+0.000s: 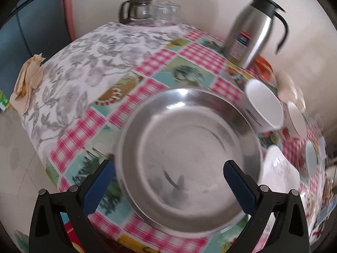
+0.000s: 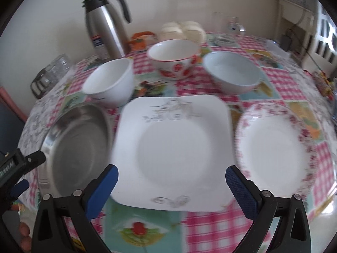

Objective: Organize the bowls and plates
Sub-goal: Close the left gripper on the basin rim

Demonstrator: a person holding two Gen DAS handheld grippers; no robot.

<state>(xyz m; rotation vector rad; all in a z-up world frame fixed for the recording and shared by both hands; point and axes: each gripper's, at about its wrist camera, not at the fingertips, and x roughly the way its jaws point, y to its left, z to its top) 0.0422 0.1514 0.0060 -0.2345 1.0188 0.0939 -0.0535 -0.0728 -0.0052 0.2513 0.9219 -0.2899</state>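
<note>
1. Three plates in a front row on the table: steel plate (image 2: 78,145) at left, square white plate (image 2: 174,147) in the middle, round floral-rimmed plate (image 2: 276,147) at right.
2. Three bowls in a back row behind them: plain white bowl (image 2: 109,82) at left, strawberry-printed bowl (image 2: 174,61) in the centre, pale bowl (image 2: 231,73) at right.
3. Left gripper (image 1: 168,181) spread wide over the steel plate, one blue pad beside its left rim, the other over its right part; gripping nothing.
4. Right gripper (image 2: 171,181) likewise wide, hanging over the near edge of the square plate, holding nothing.
5. Steel plate round, deep-dished, dull and faintly smeared, with a bright polished rim. Square plate glossy, soft-cornered, with grey scroll motifs at far and near edges. Floral plate round, white in the well, pink blossoms around the border. Strawberry bowl red-rimmed.
6. Beyond the bowls: brushed-steel thermos jug (image 2: 105,27) with black lid and handle, upright near the wall; clear glasses (image 1: 164,12) and a glass carafe (image 1: 137,10) at the far edge.
7. Tablecloth (image 1: 189,54) a glossy patchwork of pink gingham and picture squares, with a grey leaf-print cloth (image 1: 84,63) to one side. Cream wall behind; pale tiled floor below.
</note>
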